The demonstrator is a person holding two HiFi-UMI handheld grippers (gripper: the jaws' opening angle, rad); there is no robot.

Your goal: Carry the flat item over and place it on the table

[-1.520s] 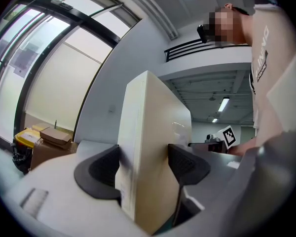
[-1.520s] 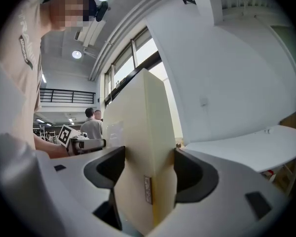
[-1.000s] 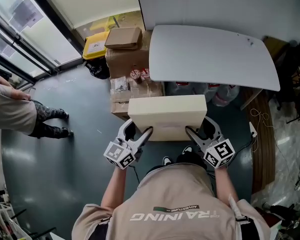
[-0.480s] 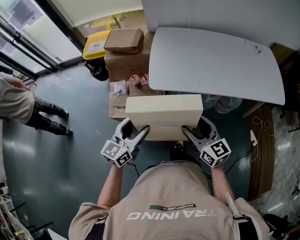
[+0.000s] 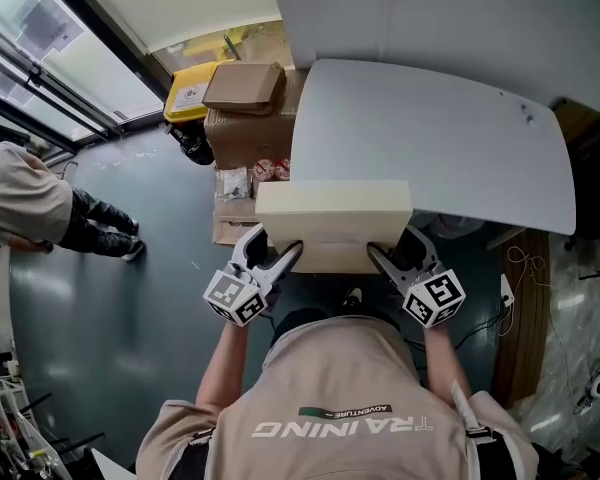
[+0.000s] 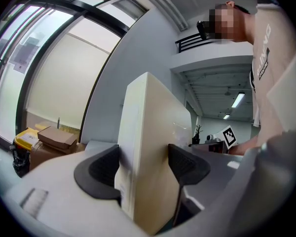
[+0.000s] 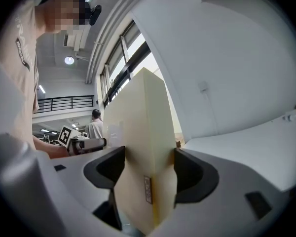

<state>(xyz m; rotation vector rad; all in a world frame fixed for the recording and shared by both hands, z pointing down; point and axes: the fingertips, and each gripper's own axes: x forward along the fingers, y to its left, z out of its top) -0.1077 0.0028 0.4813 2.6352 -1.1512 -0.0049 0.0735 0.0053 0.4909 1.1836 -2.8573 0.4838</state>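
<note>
Head view: flat item in the air between both tools, at the near rim of the surface.
The cream flat item (image 5: 332, 218) is held level in front of the person. The left tool (image 5: 283, 260) is clamped on its near left part and the right tool (image 5: 383, 260) on its near right part; each gripper view shows both jaws pressed against the faces of the board. Its far edge overlaps the near rim of the pale surface (image 5: 430, 133). I judge the carrying nearly finished; bringing the item fully over the surface, lowering it flat and letting go are left.
</note>
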